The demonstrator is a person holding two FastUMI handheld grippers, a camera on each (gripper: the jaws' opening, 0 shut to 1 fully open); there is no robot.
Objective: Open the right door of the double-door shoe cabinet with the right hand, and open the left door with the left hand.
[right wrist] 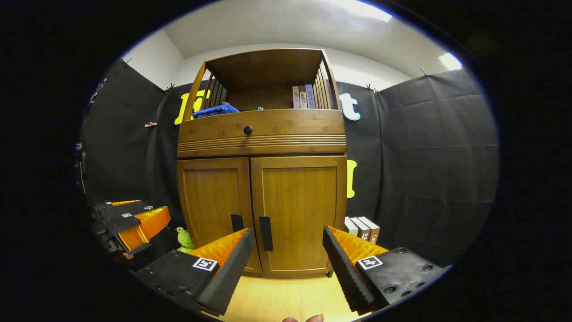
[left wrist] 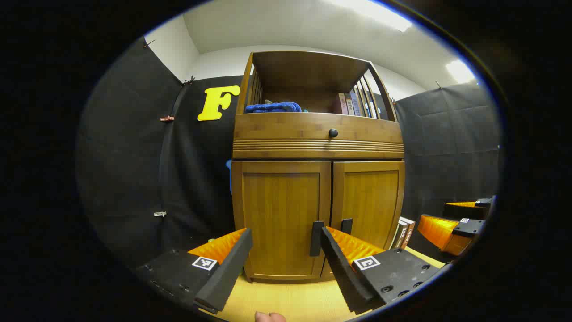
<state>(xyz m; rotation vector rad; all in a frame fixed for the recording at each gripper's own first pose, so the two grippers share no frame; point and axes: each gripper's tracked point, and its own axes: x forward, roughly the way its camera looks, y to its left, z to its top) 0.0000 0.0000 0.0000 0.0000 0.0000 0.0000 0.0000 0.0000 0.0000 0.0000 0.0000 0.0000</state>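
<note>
Both doors are closed. The right gripper [right wrist: 286, 250], fingers spread and empty, faces the right door's upright handle [right wrist: 266, 233], just left of centre; the left gripper [left wrist: 286, 250] is likewise spread.

Each hand-held gripper, the left gripper [left wrist: 282, 250] and the right gripper [right wrist: 286, 250], is showing ribbed orange panels on a black body. Small square black-and-white marker tags and round screw heads are sitting on the black plates.
</note>
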